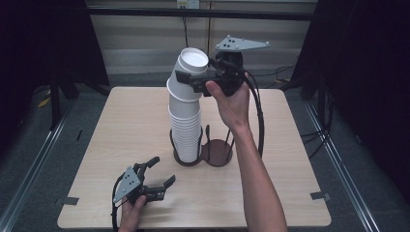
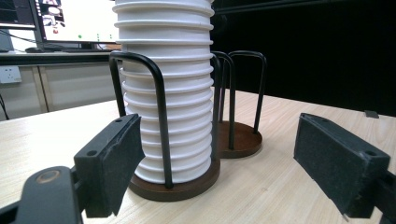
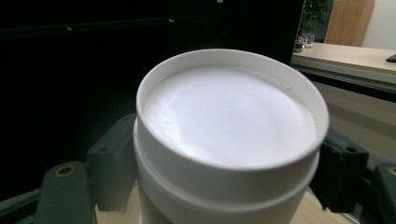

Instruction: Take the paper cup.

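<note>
High view: a stack of white paper cups [image 1: 185, 130], upside down, stands in the left ring of a dark two-ring wire cup holder [image 1: 216, 153] near the middle of the wooden table [image 1: 121, 125]. The top cups [image 1: 190, 72] lean toward the table's far edge. The right gripper [image 1: 186, 77], held in a hand [image 1: 232, 99] above the stack, clasps these top cups from the right side. The left gripper [image 1: 162, 174] rests near the table's near left corner, its jaws apart with nothing between them.

Left gripper view: the two black pads [image 2: 112, 161] stand wide apart and bare above the tabletop. Beyond them the cup stack [image 2: 166, 93] sits between the holder's wire hoops [image 2: 161, 116]; the second ring [image 2: 240, 140] behind it holds no cups.

Right gripper view: the uppermost cup's [image 3: 229, 116] recessed base faces the camera. Black pads [image 3: 112, 163] press on both sides of the cup below it, gripping it.
</note>
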`<control>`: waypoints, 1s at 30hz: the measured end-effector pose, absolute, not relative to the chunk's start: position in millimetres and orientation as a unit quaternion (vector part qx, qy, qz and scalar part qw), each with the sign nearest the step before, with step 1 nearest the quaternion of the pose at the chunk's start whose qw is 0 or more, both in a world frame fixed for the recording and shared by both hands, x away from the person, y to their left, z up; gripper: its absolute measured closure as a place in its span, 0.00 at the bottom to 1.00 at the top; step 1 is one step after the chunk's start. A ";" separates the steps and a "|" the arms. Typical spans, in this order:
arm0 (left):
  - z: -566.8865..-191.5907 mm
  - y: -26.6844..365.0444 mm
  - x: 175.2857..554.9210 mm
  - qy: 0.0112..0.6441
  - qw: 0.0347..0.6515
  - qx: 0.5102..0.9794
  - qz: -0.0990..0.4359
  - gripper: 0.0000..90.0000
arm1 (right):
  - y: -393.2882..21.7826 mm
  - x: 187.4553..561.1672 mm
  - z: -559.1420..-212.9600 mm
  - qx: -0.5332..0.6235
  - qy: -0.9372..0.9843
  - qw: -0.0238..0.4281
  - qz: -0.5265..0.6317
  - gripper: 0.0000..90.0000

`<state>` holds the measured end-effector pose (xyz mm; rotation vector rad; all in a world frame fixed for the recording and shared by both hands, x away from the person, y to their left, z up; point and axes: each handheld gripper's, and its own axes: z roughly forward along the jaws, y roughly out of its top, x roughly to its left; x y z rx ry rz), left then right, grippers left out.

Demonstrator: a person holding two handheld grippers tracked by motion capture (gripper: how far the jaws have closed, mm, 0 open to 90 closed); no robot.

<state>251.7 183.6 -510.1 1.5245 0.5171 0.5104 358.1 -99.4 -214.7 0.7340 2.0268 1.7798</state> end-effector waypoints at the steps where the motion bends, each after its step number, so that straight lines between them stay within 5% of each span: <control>1: -510.1 183.6 251.7 0.229 0.664 0.675 0.226 0.17 | -100.1 357.7 -214.2 0.259 0.713 0.174 0.628 0.24; 30: -510.1 183.3 251.6 0.230 0.665 0.674 0.225 0.17 | -129.8 340.5 -203.4 0.247 0.686 0.170 0.662 0.24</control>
